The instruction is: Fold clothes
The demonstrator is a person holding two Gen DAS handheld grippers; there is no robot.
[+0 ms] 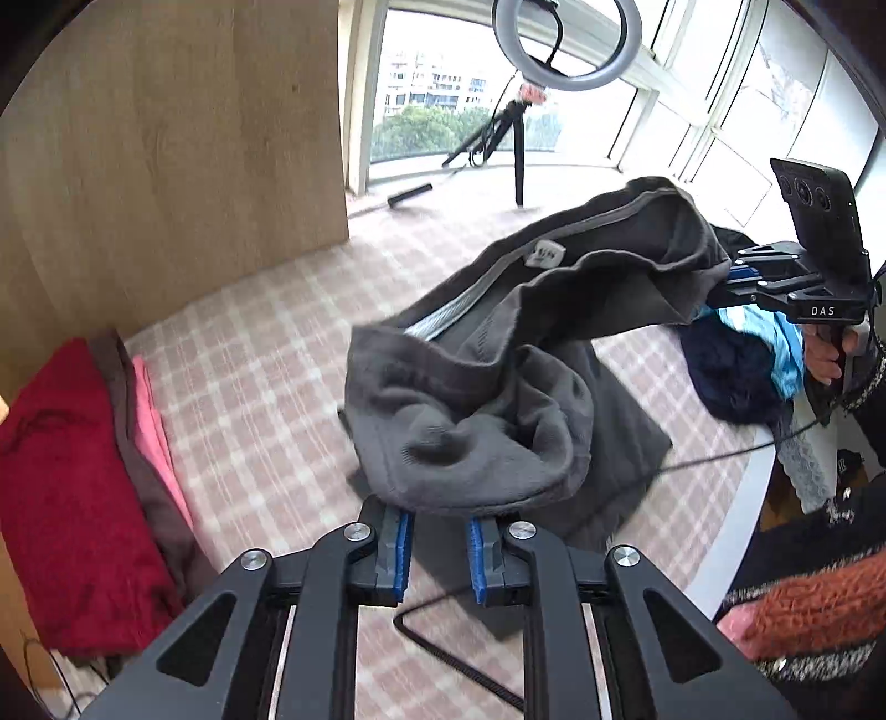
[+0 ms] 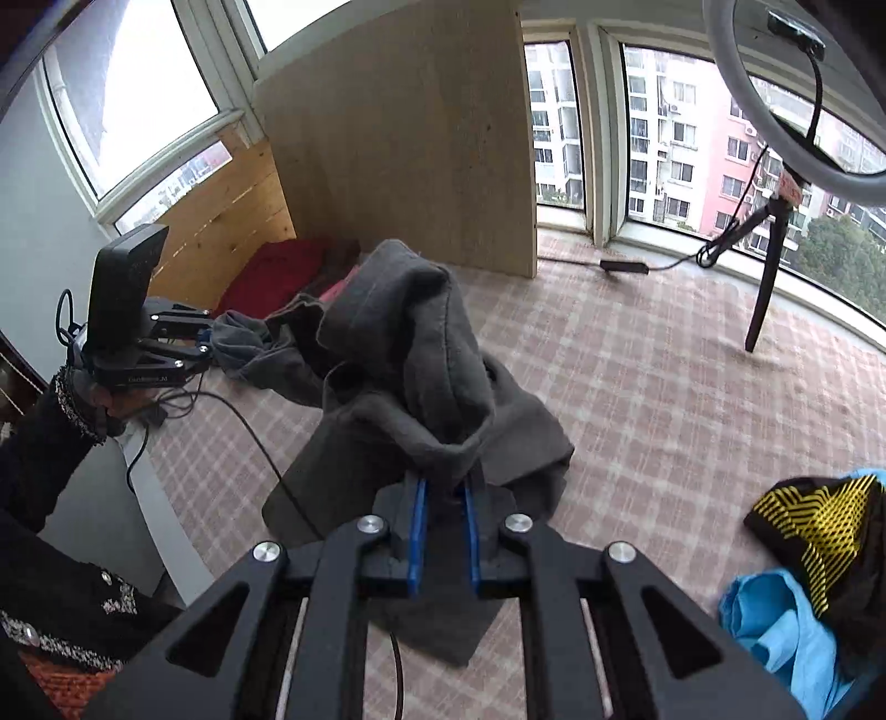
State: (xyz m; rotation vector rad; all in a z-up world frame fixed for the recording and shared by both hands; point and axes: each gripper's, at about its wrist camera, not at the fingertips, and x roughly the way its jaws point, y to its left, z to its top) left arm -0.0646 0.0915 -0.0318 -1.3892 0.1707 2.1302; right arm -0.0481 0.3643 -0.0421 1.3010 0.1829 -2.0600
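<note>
Grey garment (image 1: 498, 354) lifted between both hand-held grippers, left grip seemingly loose.

Home, apt sunroom w/ bay windows (image 2: 692, 138), checked tablecloth (image 1: 266, 354), folded clothes pile (image 1: 72, 487), ring light (image 1: 565, 44)

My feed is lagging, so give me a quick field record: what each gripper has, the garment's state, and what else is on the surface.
left gripper: shut on the grey garment
right gripper: shut on the grey garment
garment state: lifted, bunched, unfolded
folded stack: red, brown, pink, by the wooden panel
unfolded pile: blue and black-yellow items
surface: checked cloth
</note>
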